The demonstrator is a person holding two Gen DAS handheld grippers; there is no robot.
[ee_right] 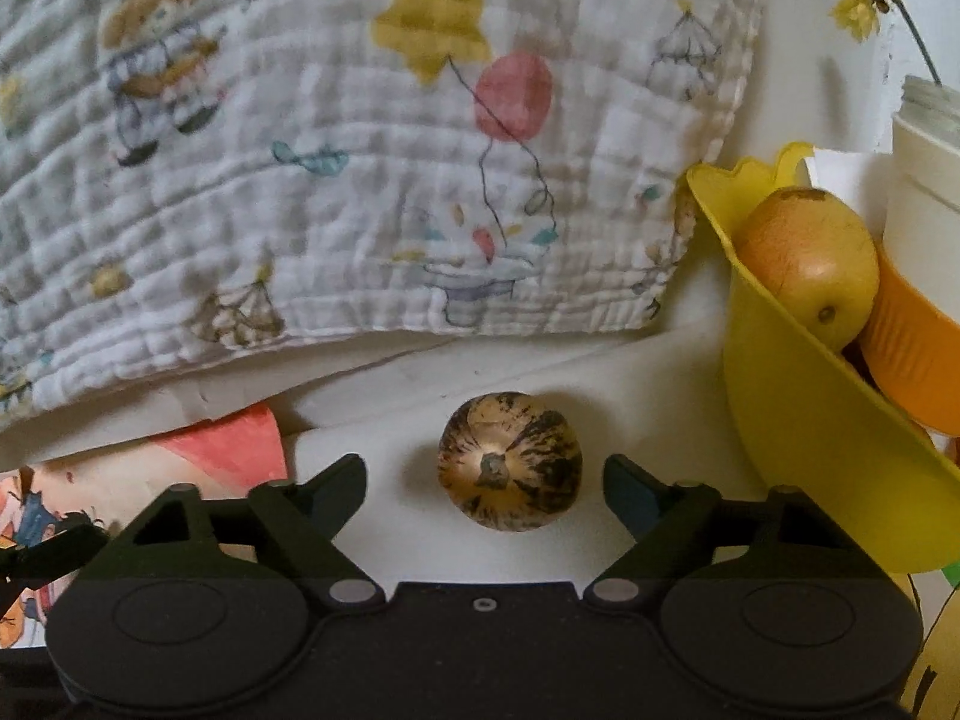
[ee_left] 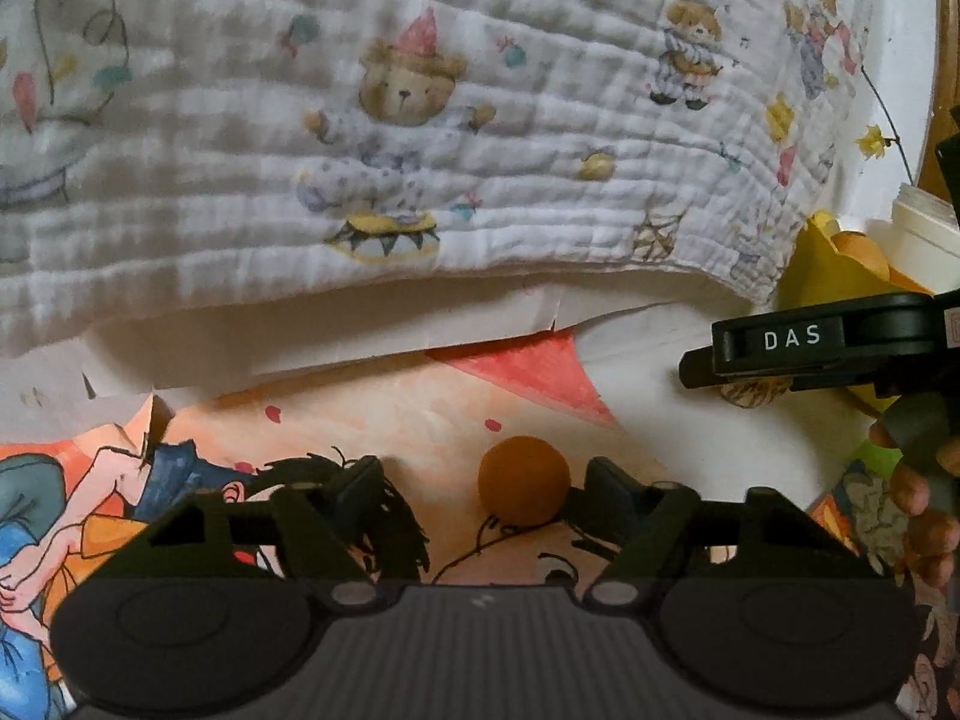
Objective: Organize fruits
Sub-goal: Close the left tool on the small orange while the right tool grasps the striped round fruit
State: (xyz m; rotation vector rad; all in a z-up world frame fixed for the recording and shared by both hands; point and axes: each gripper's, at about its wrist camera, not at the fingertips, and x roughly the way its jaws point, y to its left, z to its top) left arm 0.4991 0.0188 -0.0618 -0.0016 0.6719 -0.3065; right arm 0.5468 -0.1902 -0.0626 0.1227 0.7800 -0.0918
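Partly done, judging by 1 pear (ee_right: 807, 267) already in the yellow bowl (ee_right: 798, 420). Still loose: orange ball (ee_left: 523, 480) between spread jaws of left hand-held gripper (ee_left: 483, 489), striped fruit (ee_right: 510, 461) between spread jaws of right hand-held gripper (ee_right: 485, 480), neither pinched. Blanket (ee_right: 300, 180) edge behind; bowl just right, open room leftward.

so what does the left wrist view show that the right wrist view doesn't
Only the left wrist view shows the small orange ball between the open fingers of the left gripper, the cartoon poster under it, the right gripper seen from the side, and a hand.

Only the right wrist view shows the striped brown fruit from the top between the right gripper's open fingers, and the yellowish fruit in the yellow bowl.

Both show the bear-print cloth, the yellow bowl and the white cup.
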